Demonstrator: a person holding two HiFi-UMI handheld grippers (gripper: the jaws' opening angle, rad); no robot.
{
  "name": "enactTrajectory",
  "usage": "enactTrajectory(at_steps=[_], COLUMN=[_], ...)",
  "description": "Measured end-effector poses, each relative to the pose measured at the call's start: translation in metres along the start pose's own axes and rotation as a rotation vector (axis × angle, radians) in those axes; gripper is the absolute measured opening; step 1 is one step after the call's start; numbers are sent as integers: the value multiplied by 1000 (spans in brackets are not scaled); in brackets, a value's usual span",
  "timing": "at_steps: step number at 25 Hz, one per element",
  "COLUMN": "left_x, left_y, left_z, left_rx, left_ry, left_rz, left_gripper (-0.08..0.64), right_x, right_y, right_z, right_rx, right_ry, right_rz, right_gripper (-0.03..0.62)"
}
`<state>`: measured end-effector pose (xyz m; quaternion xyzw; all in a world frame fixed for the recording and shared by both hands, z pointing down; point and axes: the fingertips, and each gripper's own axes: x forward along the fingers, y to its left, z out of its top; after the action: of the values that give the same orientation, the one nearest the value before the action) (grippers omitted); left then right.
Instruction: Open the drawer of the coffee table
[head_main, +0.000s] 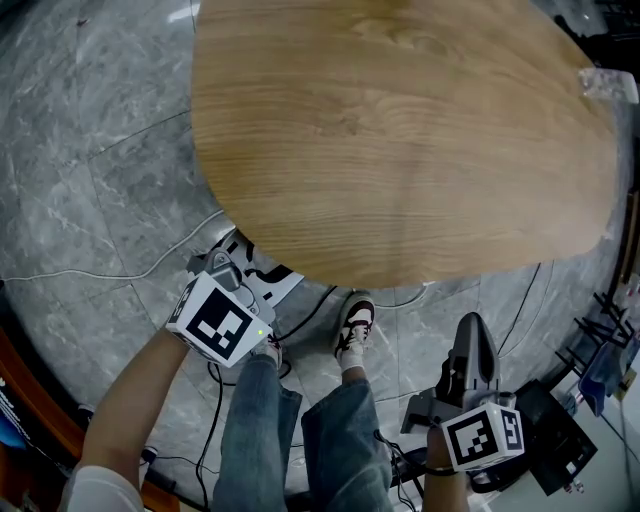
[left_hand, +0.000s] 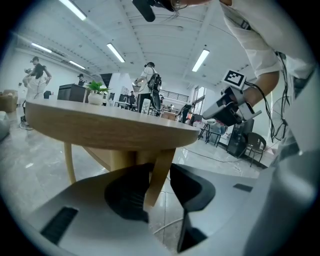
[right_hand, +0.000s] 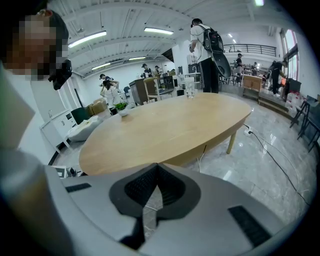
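The coffee table's oval wooden top (head_main: 400, 130) fills the upper head view. No drawer front shows in any view. My left gripper (head_main: 258, 266) reaches in at the table's near rim from the lower left. In the left gripper view it (left_hand: 161, 186) looks under the top (left_hand: 110, 127), open by a narrow gap. A slanted table leg (left_hand: 161, 167) shows through that gap, and a boxy wooden part (left_hand: 117, 159) hangs beneath the top. My right gripper (head_main: 474, 335) hovers by the person's legs, clear of the table. It (right_hand: 158, 172) is shut, with nothing between its pads.
Cables (head_main: 100, 275) trail over the grey marble floor. The person's shoes (head_main: 355, 325) stand just under the table rim. Black gear (head_main: 560, 440) sits at the lower right. A potted plant (left_hand: 96, 95) stands on the table. People and chairs (left_hand: 252, 145) are farther off.
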<state>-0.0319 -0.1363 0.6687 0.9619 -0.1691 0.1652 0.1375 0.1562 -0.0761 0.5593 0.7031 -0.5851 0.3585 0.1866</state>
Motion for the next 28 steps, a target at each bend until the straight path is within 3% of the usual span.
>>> enactTrajectory(at_steps=[6, 10, 15, 28], left_x=[-1, -4, -4, -7], left_y=[-1, -1, -3, -9], left_z=[-2, 1, 0, 0], left_rx=[19, 60, 43, 87], left_ry=[38, 65, 71, 90], left_rz=[-52, -55, -54, -89], left_gripper=[110, 101, 100, 92], right_x=[4, 1, -2, -5], right_y=[6, 6, -1, -9], right_z=[-3, -7, -8, -8], right_rx=[6, 17, 13, 19], right_ry=[-4, -4, -7, -20], right_rz=[15, 15, 7, -3], right_gripper=[0, 0, 0, 0])
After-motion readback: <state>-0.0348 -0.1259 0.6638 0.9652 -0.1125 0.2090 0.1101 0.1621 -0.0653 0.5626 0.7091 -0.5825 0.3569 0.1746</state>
